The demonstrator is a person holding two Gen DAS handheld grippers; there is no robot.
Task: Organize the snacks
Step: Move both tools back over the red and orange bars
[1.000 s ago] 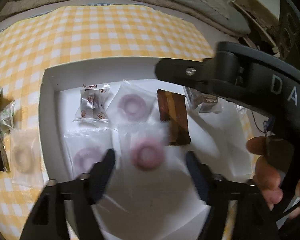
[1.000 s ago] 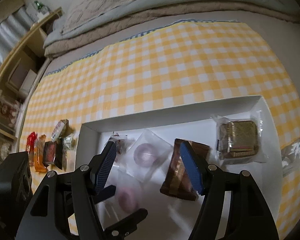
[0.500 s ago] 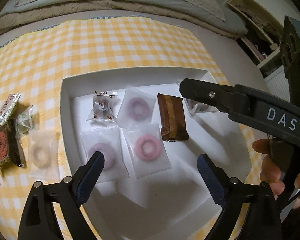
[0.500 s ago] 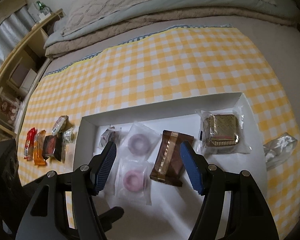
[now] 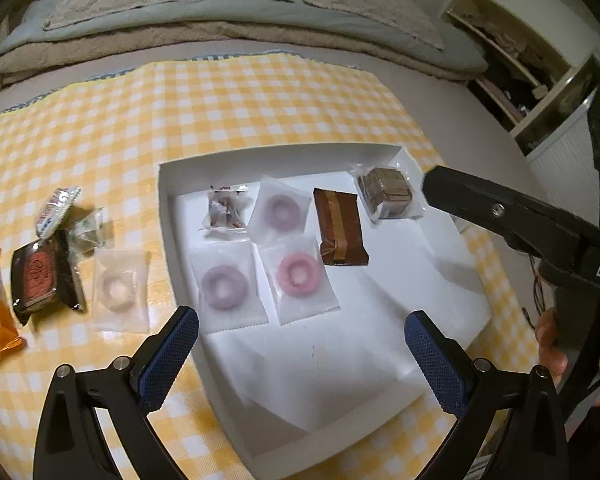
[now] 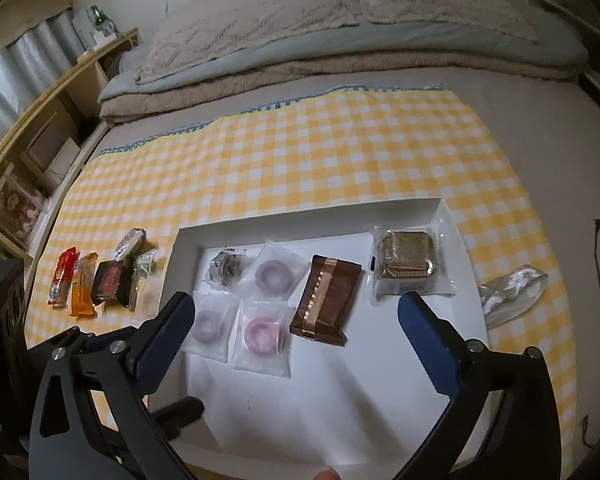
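Now we see both sets of jaws spread wide, having just opened, with nothing between them: the left gripper (image 5: 300,354) and right gripper (image 6: 296,332) hang above the white tray's (image 5: 440,312) near edge. Beyond our fingers, the tray holds a pink ring sweet (image 5: 298,274), two purple ones (image 5: 224,286) (image 5: 278,210), a small wrapped candy (image 5: 224,210), a brown bar (image 5: 340,228) and a clear-wrapped biscuit pack (image 5: 388,192) in its far right corner. On the checked cloth (image 5: 240,108), off the tray's left edge, more snacks (image 5: 44,276) lie clustered.
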